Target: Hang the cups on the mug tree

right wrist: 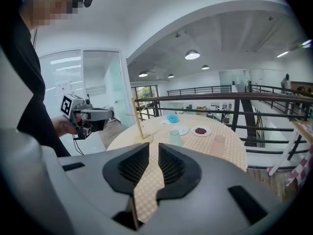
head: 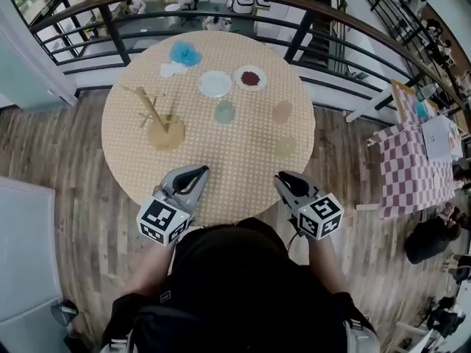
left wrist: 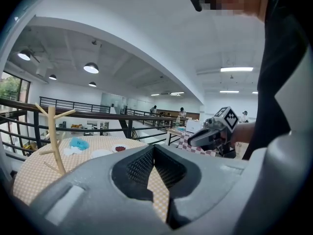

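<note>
Person wears black top [head: 235,285] with short sleeves; small white mark [head: 165,296] at 8 o'clock on it.
Grey left gripper [head: 194,173]: dark rounded nose, black ribbed pads [left wrist: 142,168] inside.
Cube [head: 162,221] with black-and-white squares at its 7 o'clock end.
Grey right gripper [head: 282,178]: same look, own cube at 5 o'clock end.
Thin black cable [right wrist: 77,142] under left gripper.

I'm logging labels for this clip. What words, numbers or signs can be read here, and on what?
No words or numbers can be read.
Left cube, right cube: black-and-white square patterns only, no letters.
Sleeve mark: too small to read.
</note>
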### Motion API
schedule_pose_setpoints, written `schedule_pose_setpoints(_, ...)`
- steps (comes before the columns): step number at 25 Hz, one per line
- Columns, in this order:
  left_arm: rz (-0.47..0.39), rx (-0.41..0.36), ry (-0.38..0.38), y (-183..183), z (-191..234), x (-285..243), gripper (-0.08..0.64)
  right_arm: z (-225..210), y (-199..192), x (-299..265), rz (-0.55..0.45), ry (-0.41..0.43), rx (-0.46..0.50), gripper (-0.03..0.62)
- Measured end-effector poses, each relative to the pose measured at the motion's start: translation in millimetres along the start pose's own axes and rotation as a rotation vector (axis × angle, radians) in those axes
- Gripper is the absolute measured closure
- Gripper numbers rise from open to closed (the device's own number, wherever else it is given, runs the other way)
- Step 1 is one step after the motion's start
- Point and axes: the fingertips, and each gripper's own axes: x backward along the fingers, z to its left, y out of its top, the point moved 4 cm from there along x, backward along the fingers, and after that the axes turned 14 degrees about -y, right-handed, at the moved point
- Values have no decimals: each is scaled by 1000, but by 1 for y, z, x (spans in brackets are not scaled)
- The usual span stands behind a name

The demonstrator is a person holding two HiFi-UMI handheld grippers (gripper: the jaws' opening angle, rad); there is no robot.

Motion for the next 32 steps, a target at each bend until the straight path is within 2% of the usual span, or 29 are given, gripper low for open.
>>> schedule_pose_setpoints(5, -5, 18, 30, -6, 17, 4, 552, -11, 6, -27, 60, 16, 63, 512)
schedule_pose_setpoints(8, -10, 36, 63, -5, 26, 3, 552, -25, 5, -42, 122, 27, 132, 491)
schedule_pose_setpoints(16, 1, 97, 143, -15, 40, -10, 552, -72, -14, -83, 287, 108, 286, 425)
schedule_pose_setpoints(24, 23, 141, 198, -18, 46, -30, 552, -128, -49, -131, 450, 139, 447, 359)
schedule_pose_setpoints(32, 36, 212, 266, -32, 43, -38, 552, -155, -74, -161, 561, 170, 549, 308)
